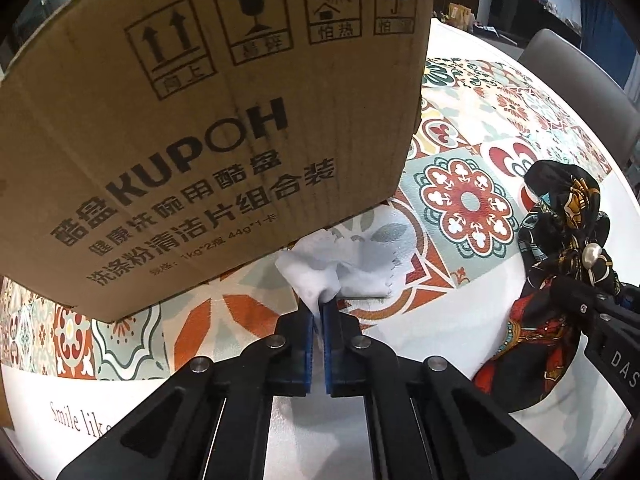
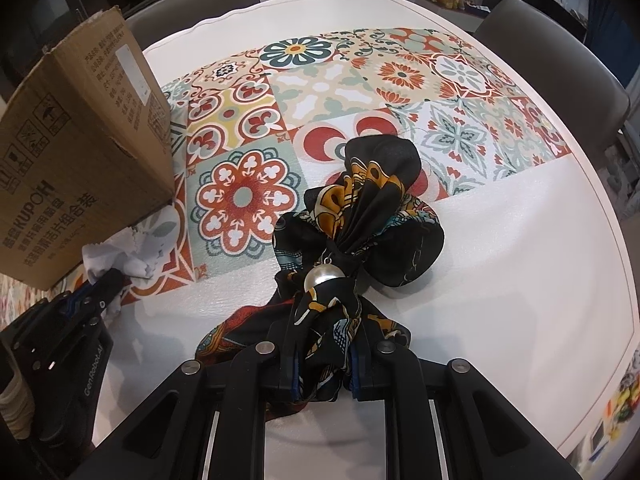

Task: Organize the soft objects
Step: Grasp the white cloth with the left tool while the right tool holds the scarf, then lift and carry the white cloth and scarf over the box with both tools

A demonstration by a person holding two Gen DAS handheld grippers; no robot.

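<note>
My left gripper (image 1: pixel 320 312) is shut on a white cloth (image 1: pixel 356 260) that lies on the table just in front of a brown cardboard box (image 1: pixel 192 128). In the right wrist view the left gripper (image 2: pixel 108 280) and the white cloth (image 2: pixel 132 252) sit by the box (image 2: pixel 80 160). My right gripper (image 2: pixel 324 340) is shut on a black patterned scarf (image 2: pixel 380 208) with a pearl bead (image 2: pixel 324 278). The scarf bunches on the table ahead of the fingers. It also shows in the left wrist view (image 1: pixel 560 240).
The round table has a white cover (image 2: pixel 500 260) with a colourful tile pattern (image 2: pixel 320 92). Grey chairs (image 2: pixel 560 40) stand around the far edge. The box stands at the table's left side.
</note>
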